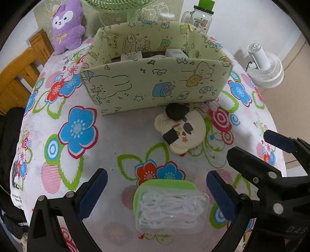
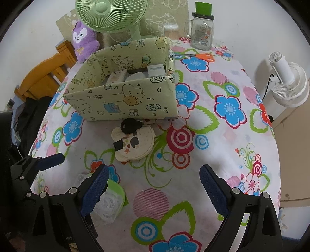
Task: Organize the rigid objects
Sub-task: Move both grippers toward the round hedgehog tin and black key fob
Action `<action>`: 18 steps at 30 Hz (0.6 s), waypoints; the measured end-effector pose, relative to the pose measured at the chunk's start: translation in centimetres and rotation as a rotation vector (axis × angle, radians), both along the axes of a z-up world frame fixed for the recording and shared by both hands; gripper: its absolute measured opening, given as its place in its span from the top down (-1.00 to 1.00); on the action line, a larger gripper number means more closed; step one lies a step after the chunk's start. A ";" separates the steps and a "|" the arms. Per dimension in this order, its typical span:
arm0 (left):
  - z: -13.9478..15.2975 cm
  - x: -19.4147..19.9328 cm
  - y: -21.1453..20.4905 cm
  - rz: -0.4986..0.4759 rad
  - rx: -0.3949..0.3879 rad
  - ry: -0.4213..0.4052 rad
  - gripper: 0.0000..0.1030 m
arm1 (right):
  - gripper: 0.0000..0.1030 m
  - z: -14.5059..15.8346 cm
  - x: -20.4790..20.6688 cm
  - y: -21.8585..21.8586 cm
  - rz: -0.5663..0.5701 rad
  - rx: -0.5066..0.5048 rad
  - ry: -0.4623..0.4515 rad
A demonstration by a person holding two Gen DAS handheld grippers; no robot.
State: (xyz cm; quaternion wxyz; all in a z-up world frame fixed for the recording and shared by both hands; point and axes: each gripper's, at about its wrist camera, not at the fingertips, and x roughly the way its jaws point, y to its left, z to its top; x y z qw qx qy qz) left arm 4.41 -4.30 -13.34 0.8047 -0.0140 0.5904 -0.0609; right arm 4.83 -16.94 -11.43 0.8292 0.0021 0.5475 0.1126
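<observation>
A clear plastic case with a green lid [image 1: 170, 205], full of white floss picks, lies on the flowered tablecloth between the open fingers of my left gripper [image 1: 157, 191], untouched. The same case [image 2: 108, 205] shows partly behind my right gripper's left finger. My right gripper [image 2: 154, 189] stands open over bare cloth. Ahead lies a bear-shaped cream coaster stack [image 1: 183, 131] with a black object [image 1: 176, 110] on it, seen also as the stack [image 2: 135, 143]. Behind it stands a pale green cartoon-print box [image 1: 153, 77] [image 2: 124, 93] holding several white items.
A purple plush [image 1: 66, 27], green fan [image 2: 110, 15], glass jar with green lid [image 2: 202, 29], cotton swab tub [image 2: 171, 32] and orange scissors [image 2: 203, 56] stand at the back. A white fan [image 2: 286, 85] is off the table's right edge. Wooden chair [image 1: 21, 71] at left.
</observation>
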 end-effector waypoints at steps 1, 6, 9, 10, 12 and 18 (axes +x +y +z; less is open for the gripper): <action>-0.3 0.3 -0.1 -0.003 0.001 0.001 -0.99 | -0.86 -0.2 0.1 -0.1 -0.005 0.003 0.002; -1.4 1.5 -0.8 -0.021 0.010 0.006 -0.99 | -0.86 -1.0 0.8 -0.5 -0.026 0.010 0.009; -2.0 2.1 -1.4 -0.034 0.012 0.010 -0.99 | -0.86 -1.7 1.3 -1.0 -0.040 0.010 0.019; -2.3 2.4 -1.7 -0.040 0.014 0.011 -0.99 | -0.86 -1.9 1.4 -1.1 -0.044 0.010 0.021; -2.7 2.7 -2.1 -0.049 0.018 0.008 -0.99 | -0.86 -2.3 1.7 -1.5 -0.053 0.010 0.026; -3.8 3.8 -3.4 -0.077 0.033 0.005 -0.99 | -0.86 -3.3 2.7 -2.3 -0.073 0.003 0.048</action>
